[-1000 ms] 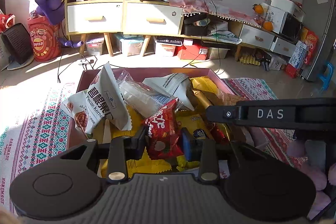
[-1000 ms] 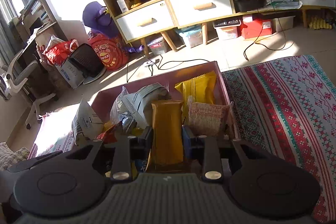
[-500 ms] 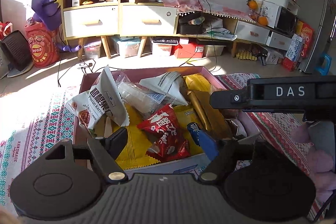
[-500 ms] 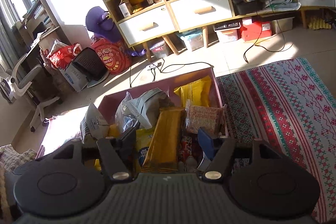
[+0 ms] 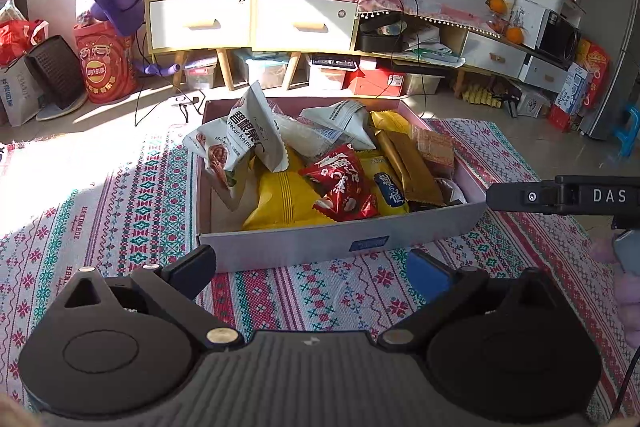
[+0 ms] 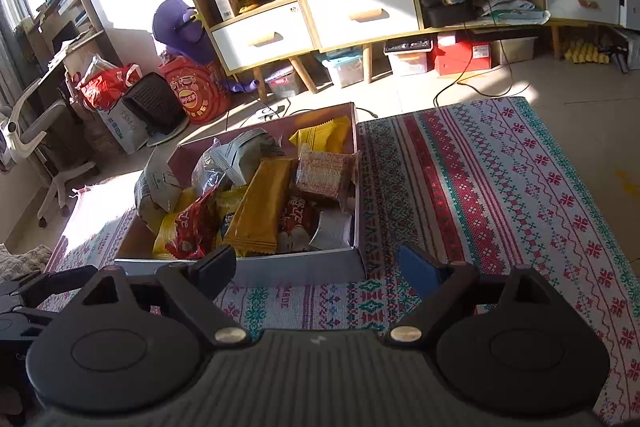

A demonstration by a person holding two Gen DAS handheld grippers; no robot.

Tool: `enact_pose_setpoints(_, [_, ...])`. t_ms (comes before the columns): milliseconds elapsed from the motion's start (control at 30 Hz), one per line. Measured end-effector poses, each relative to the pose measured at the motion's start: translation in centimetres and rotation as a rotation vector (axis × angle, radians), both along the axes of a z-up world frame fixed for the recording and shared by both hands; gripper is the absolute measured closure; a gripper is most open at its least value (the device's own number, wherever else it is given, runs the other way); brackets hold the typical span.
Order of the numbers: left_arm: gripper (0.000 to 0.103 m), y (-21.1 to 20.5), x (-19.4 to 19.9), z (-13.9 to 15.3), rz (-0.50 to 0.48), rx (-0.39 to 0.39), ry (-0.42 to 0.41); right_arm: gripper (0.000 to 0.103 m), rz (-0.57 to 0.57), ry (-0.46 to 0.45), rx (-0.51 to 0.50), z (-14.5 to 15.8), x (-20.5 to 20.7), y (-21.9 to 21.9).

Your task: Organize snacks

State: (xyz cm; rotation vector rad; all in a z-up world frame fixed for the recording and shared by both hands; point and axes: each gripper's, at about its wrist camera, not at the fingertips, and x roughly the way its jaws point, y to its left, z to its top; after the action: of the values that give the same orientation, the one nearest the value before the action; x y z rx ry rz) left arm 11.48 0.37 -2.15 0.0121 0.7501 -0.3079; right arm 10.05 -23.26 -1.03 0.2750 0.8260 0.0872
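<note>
**Both grippers spread wide in front of the filled snack box**

The left gripper (image 5: 310, 269) sits low in its frame, its fingers (image 5: 191, 267) spread wide after just opening, with nothing between them but the patterned rug (image 5: 120, 195). The right gripper (image 6: 316, 267) stands the same way in its own view: fingers (image 6: 212, 267) have just been opening, now far apart and empty, above the rug just short of the box's near wall.

The cardboard box (image 5: 336, 241) lies on the rug at the centre of the left view, open at the top and crowded with packets. A red snack packet (image 5: 344, 183) lies near the front, on top of a yellow packet (image 5: 280, 199). To its right a long golden-brown packet (image 5: 412, 167) slants toward the back, beside a square brown biscuit pack (image 5: 434, 151). A white pecan packet (image 5: 248, 143) stands tilted at the box's upper left, with pale grey packets (image 5: 336, 119) behind.

In the right view the same box (image 6: 304, 267) sits left of centre, the golden-brown packet (image 6: 262, 207) lying lengthwise in its middle.

At the right edge of the left view the other gripper's dark arm, marked DAS (image 5: 600, 195), reaches in beside the box's near right corner.
</note>
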Motion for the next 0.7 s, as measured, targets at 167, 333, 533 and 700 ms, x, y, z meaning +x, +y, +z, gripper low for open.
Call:
enact_pose_setpoints(167, [0.0,0.5,-1.3,-0.8,0.028,0.03,0.047,0.007,0.038,0.024,-0.025,-0.3,-1.6,0.8])
enact_pose_setpoints(333, [0.0,0.9,-2.9,-1.4,0.055,0.077,0.072,0.005,0.084,0.061,-0.057,-0.6,-3.3,2.0])
enact_pose_setpoints(533, [0.0,1.3,-5.0,-1.3,0.146,0.154,0.13,0.003,0.058,0.079,-0.105,0.0,-5.9,3.1])
enact_pose_setpoints(700, [0.0,0.9,-7.1,-0.3,0.171,0.181,0.102,0.001,0.023,0.025,-0.203,1.0,-7.8,4.1])
